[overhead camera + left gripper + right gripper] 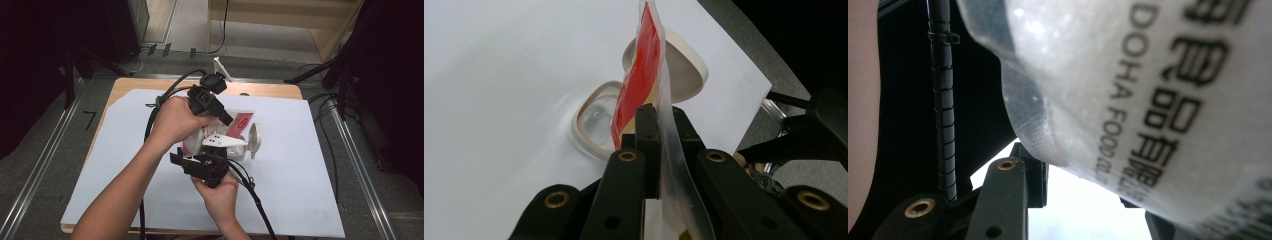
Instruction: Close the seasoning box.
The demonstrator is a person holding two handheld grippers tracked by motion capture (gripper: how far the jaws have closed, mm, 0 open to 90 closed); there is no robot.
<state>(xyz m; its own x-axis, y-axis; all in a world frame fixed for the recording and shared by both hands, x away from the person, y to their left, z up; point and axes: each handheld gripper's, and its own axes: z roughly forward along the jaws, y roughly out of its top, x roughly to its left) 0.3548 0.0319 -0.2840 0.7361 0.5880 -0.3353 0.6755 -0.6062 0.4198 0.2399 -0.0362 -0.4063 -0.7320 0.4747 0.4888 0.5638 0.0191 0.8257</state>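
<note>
So from where I'm standing, both hands are bunched up in the middle of the high view, working one plastic pouch [235,129] between them over a white sheet [300,200] on the table [135,85].

Nearest, at lower centre of the frame, the right gripper [200,167] comes up from the bottom edge. In its own view the pouch [1148,100] hangs right over the jaws: clear film with black print, bulging across the upper right. The left jaw sits just under the pouch's lower edge, but I can't tell if the pads are actually pressing on it or just cupped around it.

A bit farther up, at centre, the left gripper [220,112] has its jaws pinched together on the pouch. In its own view the film [659,100] stands on edge between the two pads, the red label running straight up the middle of the frame.

So the pouch's long axis runs roughly from the left gripper at upper centre down toward the right one. Looks like it's being held tipped up over the small open container [240,150] just beyond the right gripper, with its lid [254,139] propped alongside. In the left gripper's view that container [596,125] sits directly beyond the pouch's far end. Seems like that lineup is what the next move depends on.
</note>
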